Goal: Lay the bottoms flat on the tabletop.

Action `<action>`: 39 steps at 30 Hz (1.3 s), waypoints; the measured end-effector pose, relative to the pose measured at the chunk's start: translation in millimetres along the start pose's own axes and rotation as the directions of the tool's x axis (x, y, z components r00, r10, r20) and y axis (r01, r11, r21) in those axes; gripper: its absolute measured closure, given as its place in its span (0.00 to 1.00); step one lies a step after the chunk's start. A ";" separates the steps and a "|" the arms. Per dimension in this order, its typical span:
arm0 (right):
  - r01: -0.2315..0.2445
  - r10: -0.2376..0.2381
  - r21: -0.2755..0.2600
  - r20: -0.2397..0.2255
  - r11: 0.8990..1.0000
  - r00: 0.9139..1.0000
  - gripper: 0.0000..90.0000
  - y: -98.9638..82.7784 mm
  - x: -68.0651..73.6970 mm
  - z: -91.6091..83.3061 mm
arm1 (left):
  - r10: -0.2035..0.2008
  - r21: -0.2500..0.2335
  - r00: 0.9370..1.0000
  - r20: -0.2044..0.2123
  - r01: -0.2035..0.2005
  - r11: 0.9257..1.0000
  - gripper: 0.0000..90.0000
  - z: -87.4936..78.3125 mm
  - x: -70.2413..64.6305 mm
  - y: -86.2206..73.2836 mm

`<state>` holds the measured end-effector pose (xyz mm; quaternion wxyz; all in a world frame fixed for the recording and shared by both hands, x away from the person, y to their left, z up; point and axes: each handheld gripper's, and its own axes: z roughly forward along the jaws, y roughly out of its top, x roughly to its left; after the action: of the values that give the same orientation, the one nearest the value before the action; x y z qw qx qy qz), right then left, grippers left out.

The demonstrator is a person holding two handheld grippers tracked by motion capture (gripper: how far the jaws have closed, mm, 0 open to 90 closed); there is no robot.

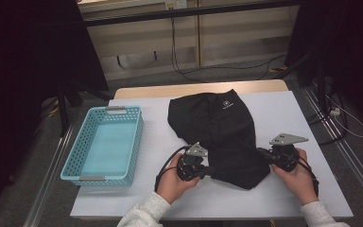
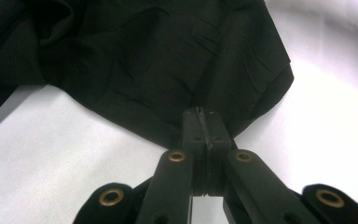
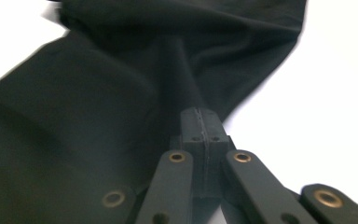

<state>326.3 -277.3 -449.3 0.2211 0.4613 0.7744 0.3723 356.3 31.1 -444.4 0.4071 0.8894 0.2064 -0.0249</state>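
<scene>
A black garment (image 1: 220,130) with a small white logo lies crumpled on the white table (image 1: 283,113). My left gripper (image 1: 211,170) is at the garment's near left edge, jaws pressed together on a fold of the cloth (image 2: 168,84). My right gripper (image 1: 261,153) is at the near right edge, jaws likewise shut on the black fabric (image 3: 121,102). A hand holds each gripper from below.
A light blue plastic basket (image 1: 105,144) with nothing in it stands at the table's left edge. Black curtains hang at both sides. Cables run over the floor behind the table and at the right.
</scene>
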 end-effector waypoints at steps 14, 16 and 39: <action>-0.084 0.084 0.056 -0.004 0.995 0.996 0.74 -25.8 1.1 -22.7 | 0.016 -0.006 1.000 0.006 -0.016 1.000 1.00 -0.9 -4.2 0.8; -0.039 0.040 0.102 -0.014 0.994 0.999 0.86 -27.4 6.0 -16.1 | 0.016 -0.006 1.000 0.006 -0.016 1.000 1.00 -0.3 -3.8 1.0; -0.018 0.015 0.055 0.040 0.998 0.999 0.74 -0.3 -5.2 9.3 | -0.005 -0.019 1.000 0.003 0.006 1.000 1.00 -0.1 5.2 -3.6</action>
<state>335.0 -278.5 -455.3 0.2207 0.4809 0.7759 0.3435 359.6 35.1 -448.0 0.4157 0.8849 0.2084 -0.0254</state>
